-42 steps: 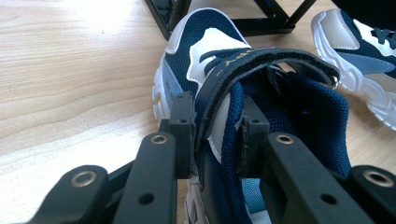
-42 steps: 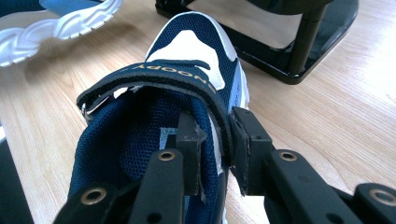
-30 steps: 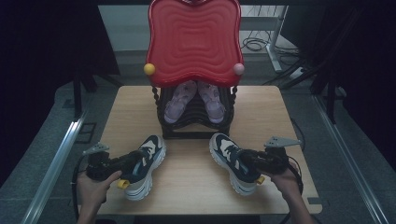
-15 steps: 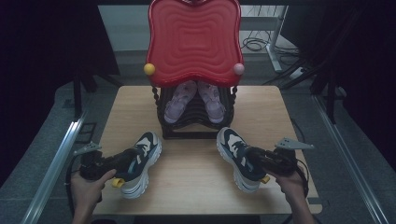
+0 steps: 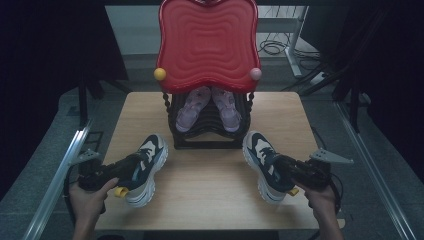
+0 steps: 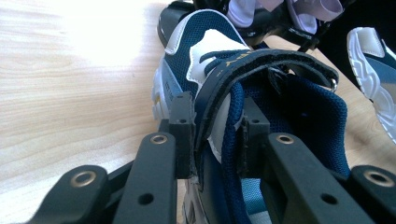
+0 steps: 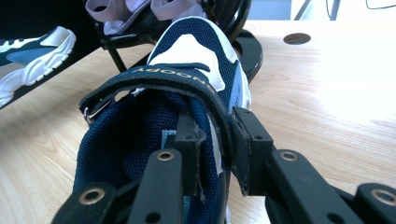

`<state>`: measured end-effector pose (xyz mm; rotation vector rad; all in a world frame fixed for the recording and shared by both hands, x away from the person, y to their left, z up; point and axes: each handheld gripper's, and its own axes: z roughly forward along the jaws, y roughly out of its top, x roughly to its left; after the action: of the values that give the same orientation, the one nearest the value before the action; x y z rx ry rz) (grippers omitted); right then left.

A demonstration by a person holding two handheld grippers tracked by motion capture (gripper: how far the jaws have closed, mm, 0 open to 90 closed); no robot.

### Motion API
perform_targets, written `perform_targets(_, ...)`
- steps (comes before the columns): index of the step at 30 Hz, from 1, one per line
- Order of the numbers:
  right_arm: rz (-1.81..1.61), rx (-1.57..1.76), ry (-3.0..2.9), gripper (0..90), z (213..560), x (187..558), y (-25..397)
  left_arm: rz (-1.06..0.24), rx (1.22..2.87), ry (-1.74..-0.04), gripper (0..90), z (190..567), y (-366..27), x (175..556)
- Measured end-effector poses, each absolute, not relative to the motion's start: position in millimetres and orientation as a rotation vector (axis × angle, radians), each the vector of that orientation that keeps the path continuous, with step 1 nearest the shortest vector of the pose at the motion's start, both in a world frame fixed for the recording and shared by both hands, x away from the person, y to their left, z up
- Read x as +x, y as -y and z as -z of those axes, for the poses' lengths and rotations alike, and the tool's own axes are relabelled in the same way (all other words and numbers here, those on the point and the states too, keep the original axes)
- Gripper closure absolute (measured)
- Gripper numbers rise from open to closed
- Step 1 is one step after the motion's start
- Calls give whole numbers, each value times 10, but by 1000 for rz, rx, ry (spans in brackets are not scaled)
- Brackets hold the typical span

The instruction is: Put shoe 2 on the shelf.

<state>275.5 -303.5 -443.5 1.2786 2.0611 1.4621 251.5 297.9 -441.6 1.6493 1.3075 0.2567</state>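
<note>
Since a second ago: both sneakers drawn apart and back from the black rack (image 5: 207,131), toward the lower frame of the high view; likely being repositioned rather than shelved yet. Left gripper (image 6: 212,135) clamped on the collar of the left sneaker (image 5: 144,167), lower left. Right gripper (image 7: 215,140) pinching the collar of the right sneaker (image 5: 265,162), lower right. Toes pointing up-frame toward the rack, long axes converging slightly.
</note>
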Motion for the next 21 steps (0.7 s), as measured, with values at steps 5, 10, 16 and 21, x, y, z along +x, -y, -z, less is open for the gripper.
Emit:
perform_targets(5, -1470, 1293, -2031, 736, 4394, 2739, 3103, -260, 1637, -1298, 728, 4359, -3010, 2529)
perform_targets(10, -1482, 1295, -1991, 736, 4325, 2727, 3163, -272, 1619, -1283, 728, 4264, -3061, 2553)
perform_targets(16, -1492, 1301, -1961, 736, 4266, 2742, 3215, -295, 1595, -1269, 727, 4156, -3103, 2585)
perform_targets(21, -1498, 1313, -1931, 735, 4244, 2758, 3245, -310, 1584, -1259, 727, 4086, -3129, 2612)
